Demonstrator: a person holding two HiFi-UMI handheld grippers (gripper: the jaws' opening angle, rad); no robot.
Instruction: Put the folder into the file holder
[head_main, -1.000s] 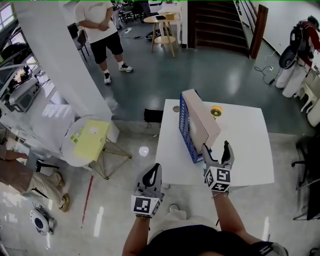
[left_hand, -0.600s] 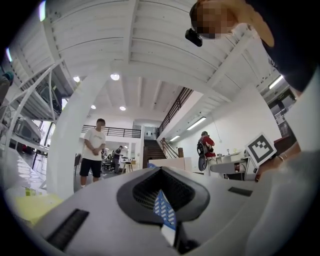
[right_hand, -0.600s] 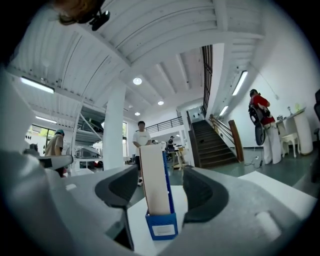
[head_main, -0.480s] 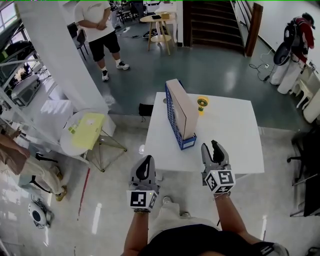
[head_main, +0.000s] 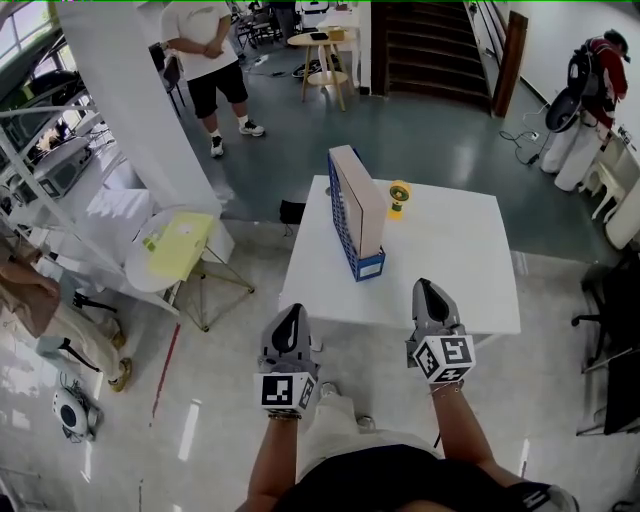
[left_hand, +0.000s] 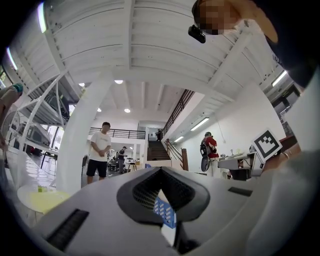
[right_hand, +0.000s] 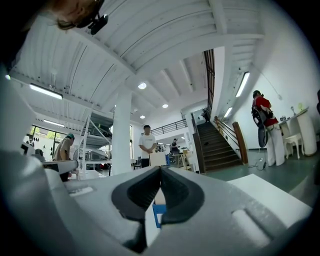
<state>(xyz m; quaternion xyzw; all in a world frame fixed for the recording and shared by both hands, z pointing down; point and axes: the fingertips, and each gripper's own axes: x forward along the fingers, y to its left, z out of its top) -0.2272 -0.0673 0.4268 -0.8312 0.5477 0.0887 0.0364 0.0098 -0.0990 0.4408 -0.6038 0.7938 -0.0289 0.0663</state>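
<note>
Tan folder (head_main: 364, 203) stands upright in the blue file holder (head_main: 343, 228), on the left part of the white table (head_main: 455, 265). The holder runs lengthwise from near the far edge twd the person; its near end sits back from the near edge, its left side close along the left edge. A small yellow item (head_main: 399, 196) is just to the holder's right. Rest of the tabletop to the right is bare.

Left gripper (head_main: 293, 314): jaws closed tip to tip, nothing betw them, by the near-left corner. Right gripper (head_main: 428, 290): jaws closing right up, tips meeting, empty, tip over the near edge in head view. Both well apart from the holder. Open floor left of the table up to a round side table (head_main: 150, 270); a person (head_main: 208, 50) stands well beyond.
</note>
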